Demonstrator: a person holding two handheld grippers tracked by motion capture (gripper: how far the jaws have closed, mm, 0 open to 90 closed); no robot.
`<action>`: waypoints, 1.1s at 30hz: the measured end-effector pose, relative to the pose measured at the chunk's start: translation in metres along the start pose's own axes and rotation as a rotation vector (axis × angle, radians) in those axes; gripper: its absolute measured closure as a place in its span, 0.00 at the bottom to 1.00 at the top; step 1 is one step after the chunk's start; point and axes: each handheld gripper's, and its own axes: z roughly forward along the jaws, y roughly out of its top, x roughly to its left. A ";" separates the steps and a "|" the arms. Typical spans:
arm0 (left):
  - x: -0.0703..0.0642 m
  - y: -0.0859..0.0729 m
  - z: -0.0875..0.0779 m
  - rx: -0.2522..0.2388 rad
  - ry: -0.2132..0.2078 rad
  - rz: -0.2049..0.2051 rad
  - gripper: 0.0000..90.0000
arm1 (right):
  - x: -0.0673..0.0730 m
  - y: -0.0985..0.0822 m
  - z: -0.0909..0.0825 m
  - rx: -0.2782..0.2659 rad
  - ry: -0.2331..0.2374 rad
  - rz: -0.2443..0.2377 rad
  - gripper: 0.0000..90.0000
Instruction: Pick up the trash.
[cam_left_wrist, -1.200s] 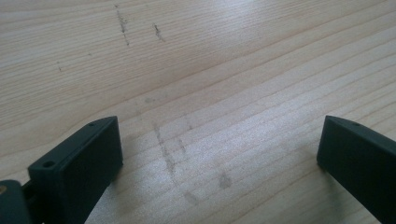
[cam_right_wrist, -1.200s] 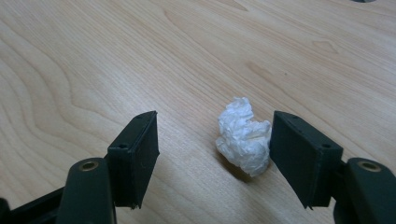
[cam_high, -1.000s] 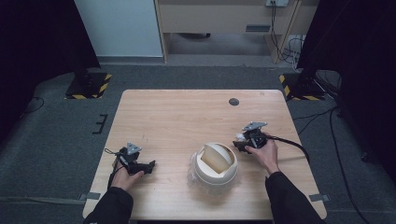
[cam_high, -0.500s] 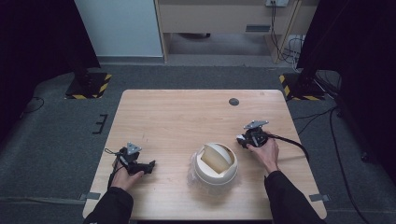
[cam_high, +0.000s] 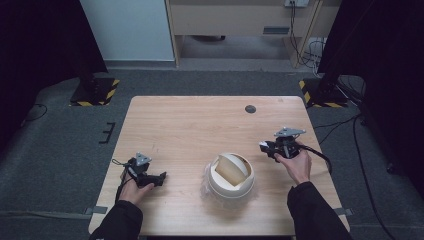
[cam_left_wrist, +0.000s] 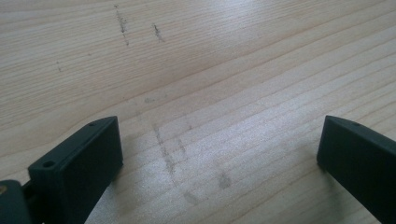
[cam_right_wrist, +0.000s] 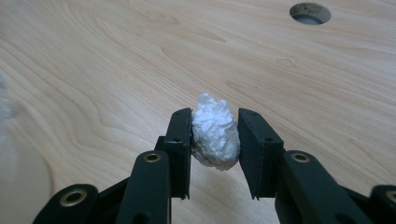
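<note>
Paper wad (cam_right_wrist: 215, 135) pinched between right gripper (cam_right_wrist: 215, 140) jaws, above table (cam_right_wrist: 116, 70); left gripper (cam_left_wrist: 219, 154) jaws spread.

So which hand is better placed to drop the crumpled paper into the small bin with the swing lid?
The right. Its tool already grips the crumpled white paper ball and sits beside the bin. The left tool rests open on the table, holding nothing.
</note>
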 end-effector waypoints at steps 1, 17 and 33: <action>0.000 0.000 0.000 0.000 -0.001 0.000 0.00 | 0.000 -0.001 -0.005 -0.014 0.002 0.009 0.74; -0.001 0.000 0.000 -0.001 0.000 0.001 0.00 | -0.001 -0.023 -0.072 -0.172 -0.001 0.107 0.73; 0.000 0.000 0.000 0.000 -0.001 0.000 0.00 | 0.003 -0.002 -0.095 -0.288 0.057 0.104 0.73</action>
